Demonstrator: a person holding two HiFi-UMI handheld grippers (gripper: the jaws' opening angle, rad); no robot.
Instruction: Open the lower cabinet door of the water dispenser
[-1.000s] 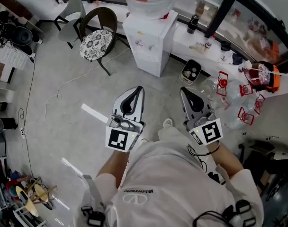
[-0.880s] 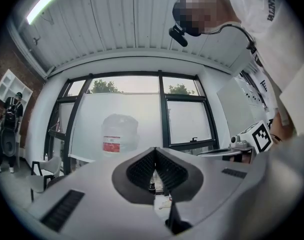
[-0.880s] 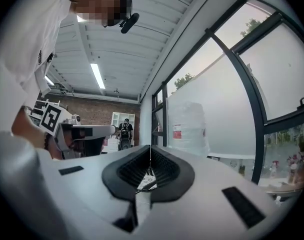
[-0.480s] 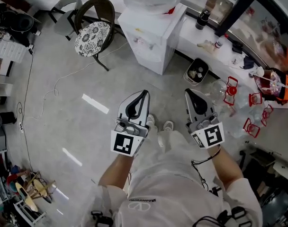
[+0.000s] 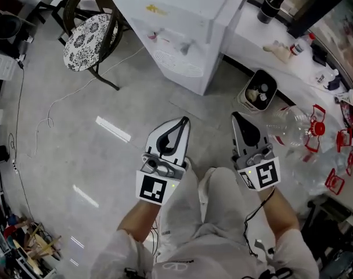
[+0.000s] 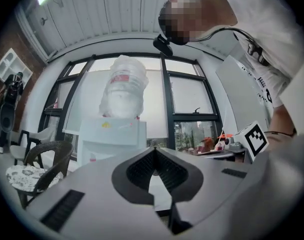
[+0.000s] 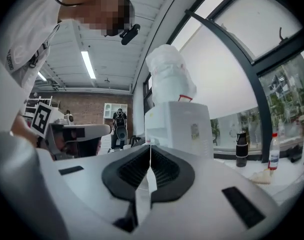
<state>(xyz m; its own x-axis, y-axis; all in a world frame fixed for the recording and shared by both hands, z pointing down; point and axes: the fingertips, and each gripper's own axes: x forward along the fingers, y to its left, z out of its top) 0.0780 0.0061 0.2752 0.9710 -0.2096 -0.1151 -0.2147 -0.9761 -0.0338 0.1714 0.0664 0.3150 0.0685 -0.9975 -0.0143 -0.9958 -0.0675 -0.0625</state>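
The white water dispenser [image 5: 182, 34] stands at the top of the head view, its taps and drip tray facing me. Its lower front is steeply foreshortened, and I cannot make out the cabinet door. My left gripper [image 5: 184, 120] and right gripper [image 5: 235, 116] are side by side over the floor, a short way in front of the dispenser, touching nothing. Both are shut and empty. In the left gripper view the dispenser [image 6: 112, 139] with its bottle [image 6: 123, 86] rises ahead of the left gripper [image 6: 153, 149], whose body hides the lower part. The right gripper [image 7: 150, 145] points at the dispenser [image 7: 179, 129] too.
A dark chair with a patterned cushion [image 5: 86, 34] stands left of the dispenser. A small waste bin [image 5: 258, 92] sits to its right, with a clear empty bottle [image 5: 292, 124] and red frames [image 5: 339, 156] beyond. A cable [image 5: 60, 103] trails over the grey floor. My knees are below the grippers.
Both grippers have sunk lower and nearer the dispenser, staying shut. The person has crouched, so the dispenser looms larger and knees show under the grippers.
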